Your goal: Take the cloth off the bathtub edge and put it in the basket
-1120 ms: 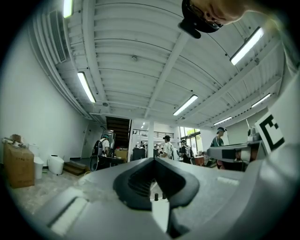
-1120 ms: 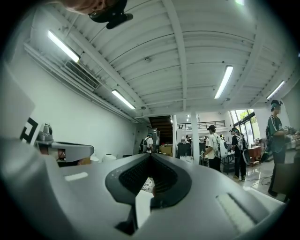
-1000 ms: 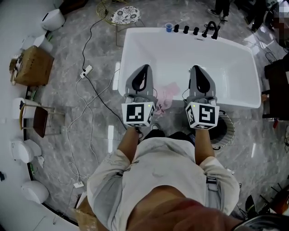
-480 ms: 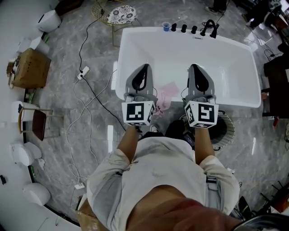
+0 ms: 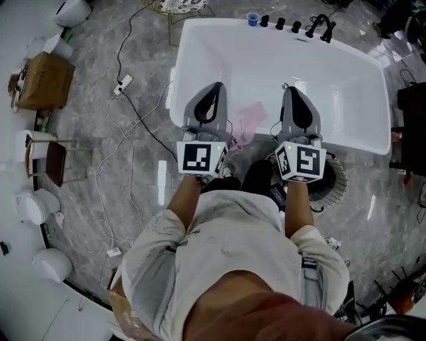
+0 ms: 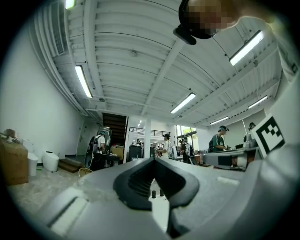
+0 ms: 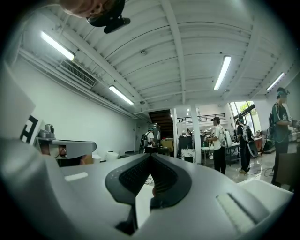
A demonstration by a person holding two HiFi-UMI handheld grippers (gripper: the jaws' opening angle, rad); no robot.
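Observation:
A pink cloth [image 5: 245,124] lies crumpled on the near edge of the white bathtub [image 5: 346,100], between my two grippers in the head view. My left gripper [image 5: 214,86] is just left of the cloth, pointing away over the tub, jaws shut and empty. Just right of the cloth, my right gripper [image 5: 293,90] is also shut with nothing in it. The dark round basket [image 5: 333,181] stands on the floor right of my legs, partly hidden by the right gripper's marker cube. Both gripper views face the room and ceiling; the left gripper [image 6: 153,160] and right gripper [image 7: 150,155] show closed tips and no cloth.
Black tap and knobs [image 5: 318,26] and a blue cup [image 5: 253,19] sit on the tub's far rim. Cables and a power strip [image 5: 123,84] run over the floor at the left, near a cardboard box [image 5: 40,81] and a chair [image 5: 50,163]. Several people stand in the background [image 7: 219,140].
The head view has shifted, so the tub sits higher in the picture. Both grippers stay side by side over the tub's near edge, shut. The cloth has not moved.

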